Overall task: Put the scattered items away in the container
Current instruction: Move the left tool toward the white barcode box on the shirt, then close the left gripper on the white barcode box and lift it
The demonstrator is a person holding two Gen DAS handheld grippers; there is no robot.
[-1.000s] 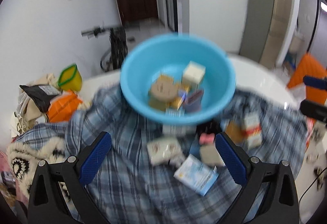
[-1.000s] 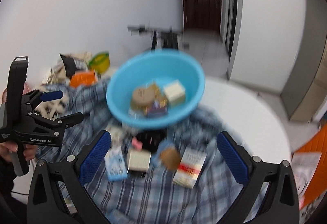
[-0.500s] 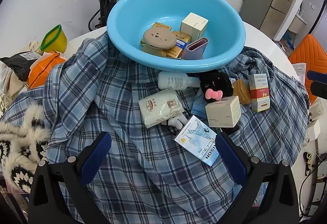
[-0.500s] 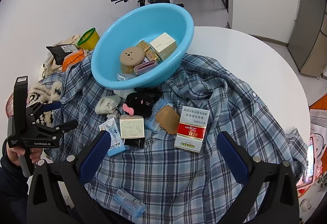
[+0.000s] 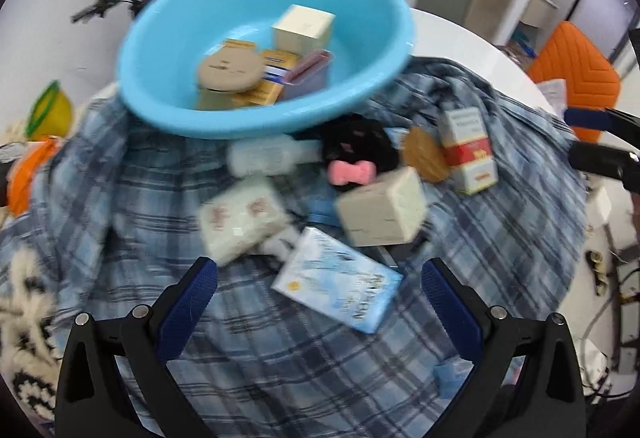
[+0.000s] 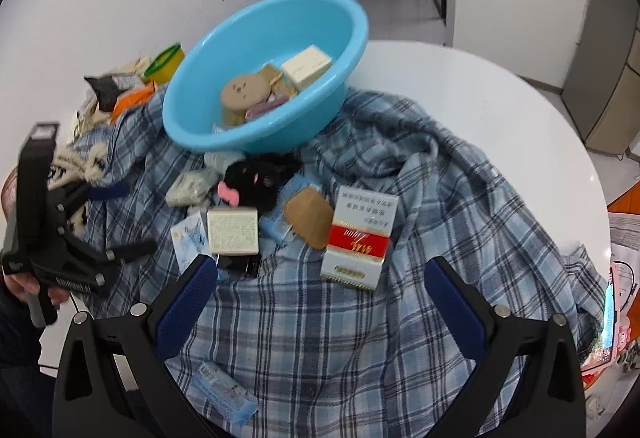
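Both grippers hover with jaws released and empty: the left gripper (image 5: 320,278) above a pale blue box (image 5: 338,288) whose blurred print cannot be read, the right gripper (image 6: 320,274) near a red-and-white carton (image 6: 358,238) with unreadable characters. The blue basin (image 6: 248,136) sits on the plaid shirt (image 6: 400,338) covering the white worktop (image 6: 480,90), already holding several boxes.

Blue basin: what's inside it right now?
In the blue basin: a round tan case with a face, a cream box, yellow packets and a purplish flat case. Whatever lies beneath that pile is covered.
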